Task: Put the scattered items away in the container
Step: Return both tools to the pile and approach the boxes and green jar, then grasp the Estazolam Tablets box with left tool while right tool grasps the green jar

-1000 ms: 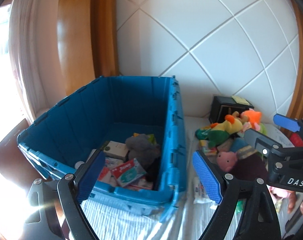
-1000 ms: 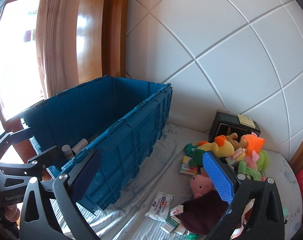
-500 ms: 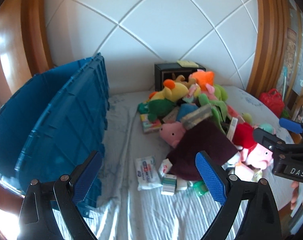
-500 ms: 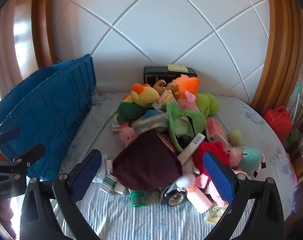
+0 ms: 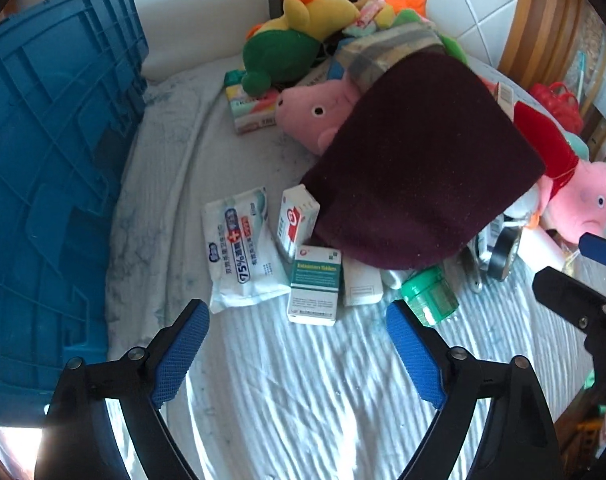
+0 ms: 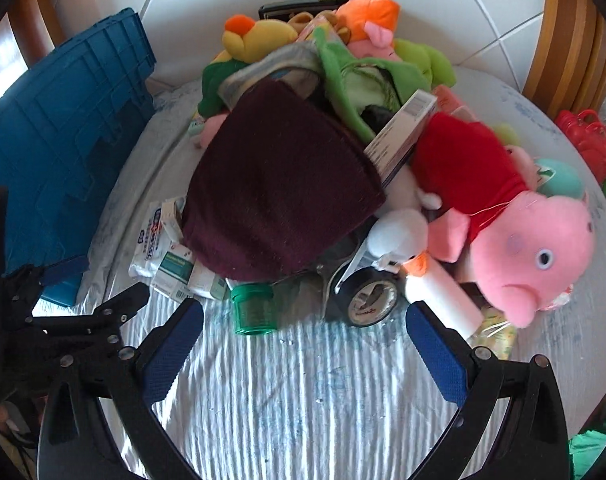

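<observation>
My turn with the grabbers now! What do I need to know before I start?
Left gripper: open, holding nothing, above the sheet in front of the medicine boxes.
Right gripper: open, holding nothing, facing the green jar and black tape roll.
The blue crate stands at the left of the pile; its inside is out of view.
Waiting on the bed: wipes packet, tablet box, maroon hat, big pink pig and the other plush toys behind.
Nothing is picked up right now. Nearly the whole pile is left; the small items at the front look easiest.
</observation>
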`<state>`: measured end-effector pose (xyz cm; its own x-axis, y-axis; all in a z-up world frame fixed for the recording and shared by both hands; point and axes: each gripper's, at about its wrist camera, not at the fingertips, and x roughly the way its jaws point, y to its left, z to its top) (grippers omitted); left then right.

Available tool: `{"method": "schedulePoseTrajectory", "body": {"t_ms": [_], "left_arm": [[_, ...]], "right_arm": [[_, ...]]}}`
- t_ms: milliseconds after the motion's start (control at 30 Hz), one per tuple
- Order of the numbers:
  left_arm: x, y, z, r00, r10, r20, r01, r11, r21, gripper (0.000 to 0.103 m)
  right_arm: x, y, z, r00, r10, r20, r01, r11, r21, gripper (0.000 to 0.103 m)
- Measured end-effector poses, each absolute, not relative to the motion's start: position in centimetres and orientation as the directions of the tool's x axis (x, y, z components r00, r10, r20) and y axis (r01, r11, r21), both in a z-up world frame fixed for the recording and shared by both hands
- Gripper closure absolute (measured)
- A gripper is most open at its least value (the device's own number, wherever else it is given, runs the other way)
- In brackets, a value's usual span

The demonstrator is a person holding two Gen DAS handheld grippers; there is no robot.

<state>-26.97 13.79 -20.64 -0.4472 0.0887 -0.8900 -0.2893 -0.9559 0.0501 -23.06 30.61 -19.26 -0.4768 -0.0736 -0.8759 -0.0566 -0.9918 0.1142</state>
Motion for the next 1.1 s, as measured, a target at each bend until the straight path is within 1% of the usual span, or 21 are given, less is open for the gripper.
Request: {"method": "schedulePoseTrajectory", "body": {"t_ms": [67,133,200,300,367,500,533,633,700,733,767,800,833,933,1100], "left_arm": [[-27.4,13.9,-21.8,-0.425,0.092,-0.9,-0.3,-0.953,0.044,0.021],[-27.8,14.1,-23.0,-0.403,0.096,-0.91,-0.31,-0.95,0.037,0.028],[-28.1,14.2,-24.2,-0.381,0.099,-0.919,-0.321,-0.947,0.03,0.03],[-28.6,14.7,-25.6,-0.361,0.089,-0.928,-0.333,-0.942,0.04,0.031],[-28.9,15.1,-26.3,-0.351,0.075,-0.933,-0.341,-0.939,0.053,0.033],[-29.5,15.4,-27.4,-0.33,0.063,-0.942,-0.347,-0.936,0.059,0.045],[-29.6,15.5,-27.7,-0.325,0.061,-0.944,-0.348,-0.936,0.059,0.048],[-29.8,15.5,-28.3,-0.315,0.065,-0.947,-0.353,-0.934,0.053,0.054],[-29.8,15.5,-28.5,-0.312,0.076,-0.947,-0.357,-0.933,0.042,0.056],[-29.9,15.5,-28.5,-0.31,0.084,-0.947,-0.36,-0.932,0.035,0.059],[-29.9,15.5,-28.5,-0.308,0.092,-0.947,-0.363,-0.931,0.028,0.062],[-29.9,15.6,-28.5,-0.305,0.099,-0.947,-0.366,-0.931,0.021,0.066],[-29.9,15.6,-28.6,-0.307,0.097,-0.947,-0.368,-0.93,0.024,0.066],[-29.7,15.7,-28.7,-0.315,0.093,-0.945,-0.376,-0.926,0.034,0.067],[-29.0,15.4,-28.4,-0.323,0.091,-0.942,-0.376,-0.926,0.039,0.067]], "right_arm": [[-23.6,29.8,-20.8,-0.444,-0.079,-0.893,-0.044,-0.993,0.11,0.003],[-24.1,29.1,-22.2,-0.413,-0.082,-0.907,-0.036,-0.994,0.106,0.023],[-24.7,28.8,-23.4,-0.388,-0.084,-0.918,-0.038,-0.994,0.107,0.032],[-25.4,28.6,-24.8,-0.36,-0.08,-0.929,-0.045,-0.994,0.104,0.033],[-25.8,28.3,-25.3,-0.35,-0.086,-0.933,-0.036,-0.994,0.105,0.036],[-26.6,27.7,-26.1,-0.33,-0.092,-0.94,-0.016,-0.995,0.103,0.043],[-26.8,27.7,-26.4,-0.323,-0.095,-0.942,-0.016,-0.994,0.105,0.043],[-27.4,27.7,-27.2,-0.299,-0.098,-0.949,-0.018,-0.994,0.108,0.045],[-27.6,27.7,-27.8,-0.281,-0.096,-0.955,-0.021,-0.994,0.107,0.047],[-27.7,27.7,-28.0,-0.273,-0.096,-0.957,-0.024,-0.994,0.107,0.048],[-27.7,27.7,-28.3,-0.267,-0.096,-0.959,-0.024,-0.994,0.107,0.05],[-27.7,27.6,-28.5,-0.262,-0.097,-0.96,-0.024,-0.994,0.107,0.055],[-27.7,27.6,-28.6,-0.257,-0.097,-0.961,-0.024,-0.994,0.107,0.058],[-27.6,27.5,-28.6,-0.258,-0.095,-0.961,-0.024,-0.994,0.105,0.063],[-27.0,27.9,-28.0,-0.276,-0.093,-0.957,-0.032,-0.994,0.106,0.063]]}}
